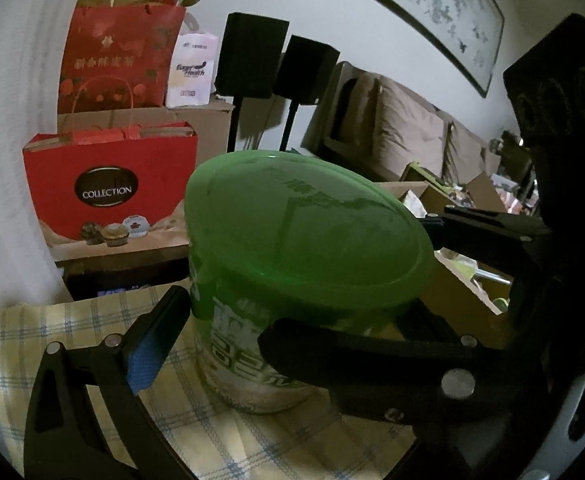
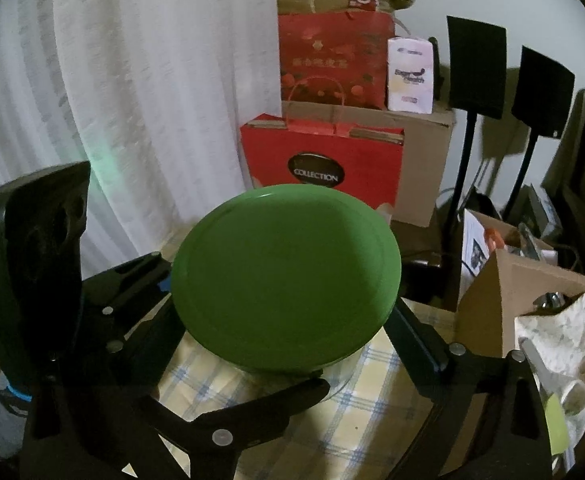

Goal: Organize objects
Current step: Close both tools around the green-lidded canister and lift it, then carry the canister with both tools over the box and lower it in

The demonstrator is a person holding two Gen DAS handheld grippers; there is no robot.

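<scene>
Left gripper (image 1: 228,320): its jaws sit on either side of the jar's body just under the lid; the blue-padded finger (image 1: 152,348) meets the jar wall on one side and the other black finger (image 1: 356,344) crosses in front of the label. It looks closed on the jar, though the far contact is hidden.
Right gripper (image 2: 284,316): its fingers flank the lid's rim, one on each side; the blue-edged finger (image 2: 416,340) touches the rim. It appears clamped on the lid; the other contact is in shadow.
Jar (image 1: 252,356): a pale container with a green printed label, standing upright between both tools; the print is too blurred to read.
Lid (image 1: 304,228): a wide green disc on top of the jar, overhanging its wall; it fills the middle of the right wrist view (image 2: 288,276).
Checked cloth (image 1: 72,324): yellow with blue lines, directly beneath the jar.
Red COLLECTION bag (image 1: 108,192): behind the jar, upright, handles up.
Tall red and gold bag (image 1: 120,52): behind the jar, above the COLLECTION bag, on a cardboard box (image 2: 420,160).
White carton (image 1: 190,72): just beside the tall bag, on the same box.
Two black stands (image 1: 276,60): behind the jar, by the wall.
Curtain (image 2: 132,100): white, behind the jar.
Open cardboard box (image 2: 524,284): near the jar, in the right wrist view; a patterned paper bag (image 2: 556,340) is just beside it.
</scene>
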